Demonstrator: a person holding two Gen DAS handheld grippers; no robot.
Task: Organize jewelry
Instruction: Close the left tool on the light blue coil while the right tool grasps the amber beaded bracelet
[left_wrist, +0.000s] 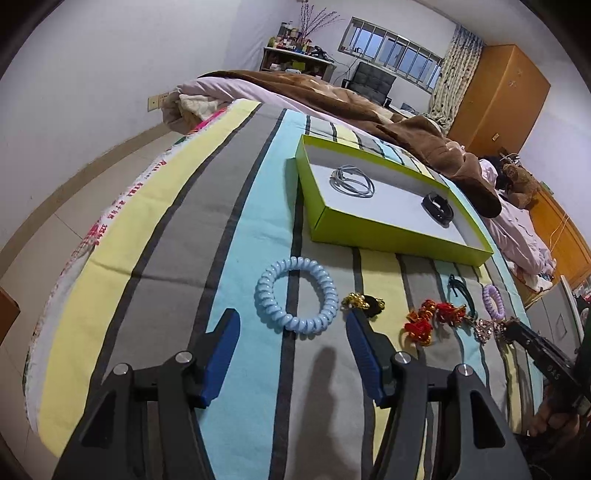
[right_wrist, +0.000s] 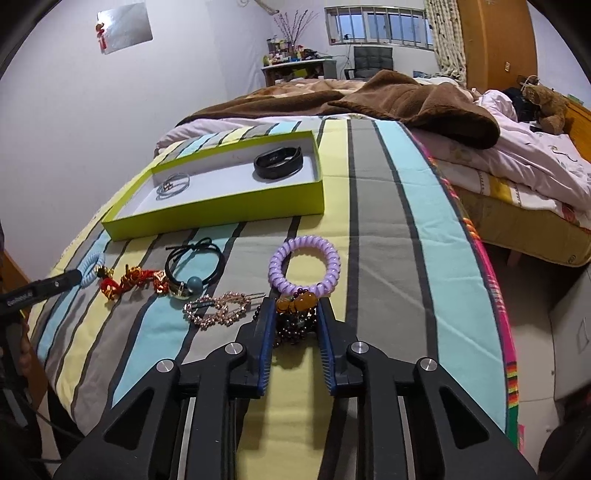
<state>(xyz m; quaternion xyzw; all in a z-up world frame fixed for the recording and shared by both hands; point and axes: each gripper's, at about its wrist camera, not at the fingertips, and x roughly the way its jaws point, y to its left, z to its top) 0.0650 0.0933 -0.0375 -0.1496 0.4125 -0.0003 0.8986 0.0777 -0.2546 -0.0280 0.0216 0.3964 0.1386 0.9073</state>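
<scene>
A lime-green box (left_wrist: 391, 230) (right_wrist: 207, 214) lies on the striped bedspread and holds a silver wire bangle (left_wrist: 351, 181) (right_wrist: 173, 185) and a black wristband (left_wrist: 437, 206) (right_wrist: 279, 162). My left gripper (left_wrist: 291, 325) is open, its fingers straddling a pale blue spiral hair tie (left_wrist: 295, 295). My right gripper (right_wrist: 295, 314) has its fingers closed around a dark bead bracelet with amber beads (right_wrist: 295, 314). In a row lie a lilac spiral tie (right_wrist: 303, 266) (left_wrist: 493, 301), a rose-gold hair clip (right_wrist: 218, 308), a black hair tie with a blue bead (right_wrist: 194, 269) and a red knot charm (right_wrist: 129, 282) (left_wrist: 428, 319).
A brown blanket (right_wrist: 406, 99) and pink quilt (right_wrist: 535, 162) are heaped at the far end of the bed. The bed's right edge (right_wrist: 495, 295) drops to the floor. A gold-and-black ornament (left_wrist: 364, 304) lies by my left gripper's right finger.
</scene>
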